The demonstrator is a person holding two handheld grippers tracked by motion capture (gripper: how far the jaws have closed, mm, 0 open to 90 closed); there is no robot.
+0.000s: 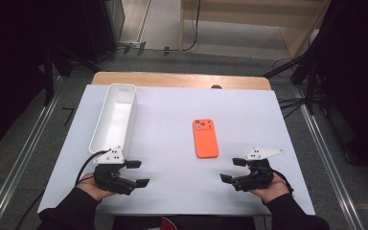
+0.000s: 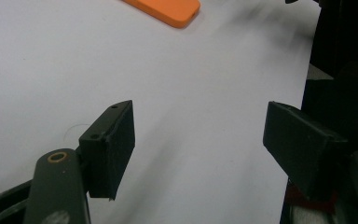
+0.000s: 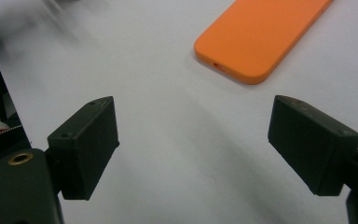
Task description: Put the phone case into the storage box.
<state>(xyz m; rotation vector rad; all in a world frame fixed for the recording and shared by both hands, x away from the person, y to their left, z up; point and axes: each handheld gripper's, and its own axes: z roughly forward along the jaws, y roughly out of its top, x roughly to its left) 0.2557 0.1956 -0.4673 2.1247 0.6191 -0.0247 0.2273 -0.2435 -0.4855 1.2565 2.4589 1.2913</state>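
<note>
High view: one orange phone case [image 1: 205, 138] lies flat, camera cutout facing up, on the white tabletop [image 1: 172, 187], well to the right of the one long white tray [image 1: 114, 117], which stands empty near the left edge. The left gripper [image 1: 138, 173] sits just below the tray's near end, jaws spread and holding nothing; the right gripper [image 1: 233, 169] sits below and right of the case, jaws likewise spread and empty. Left gripper view: both black jaws stand apart over bare tabletop, with the case [image 2: 165, 9] far ahead at the top edge. Right gripper view: jaws wide apart, the case's [image 3: 263, 37] rounded bottom end with its port slot near, ahead and slightly right. Judgement: the case looks light, thin, somewhat flexible and matt, not fragile; lying flat, it is best pinched across its long side edges. Count: one case, one tray, two grippers.
</note>
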